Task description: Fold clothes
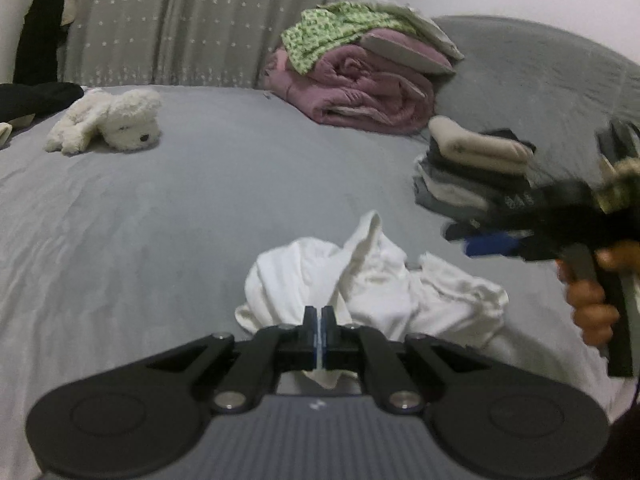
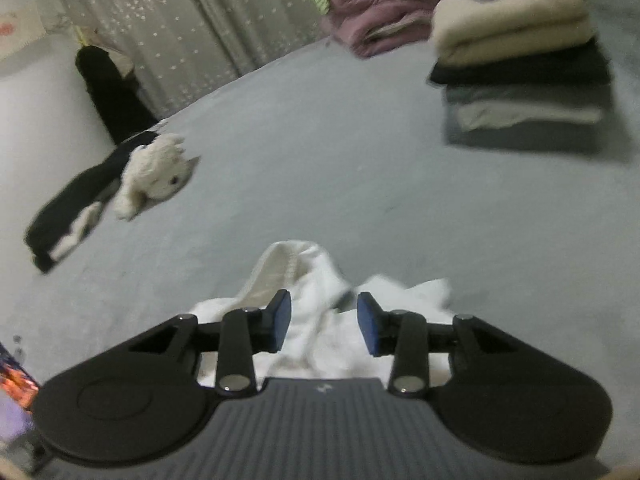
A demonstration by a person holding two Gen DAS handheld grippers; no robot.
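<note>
A crumpled white garment (image 1: pixel 372 280) lies on the grey bed sheet (image 1: pixel 180 208), near the front. My left gripper (image 1: pixel 319 314) is shut on a fold of the white garment at its near edge. My right gripper (image 2: pixel 324 312) is open, its blue pads (image 2: pixel 282 318) on either side of a raised fold of the same garment (image 2: pixel 304 280). In the left wrist view the right gripper (image 1: pixel 480 240) appears blurred at the right, held by a hand, above the garment's right side.
A stack of folded clothes (image 1: pixel 468 168) sits at the right, also in the right wrist view (image 2: pixel 520 64). A rolled pink blanket with green cloth on top (image 1: pixel 360 76) lies behind. A white plush toy (image 1: pixel 112 120) and a black garment (image 2: pixel 80 200) lie at the left.
</note>
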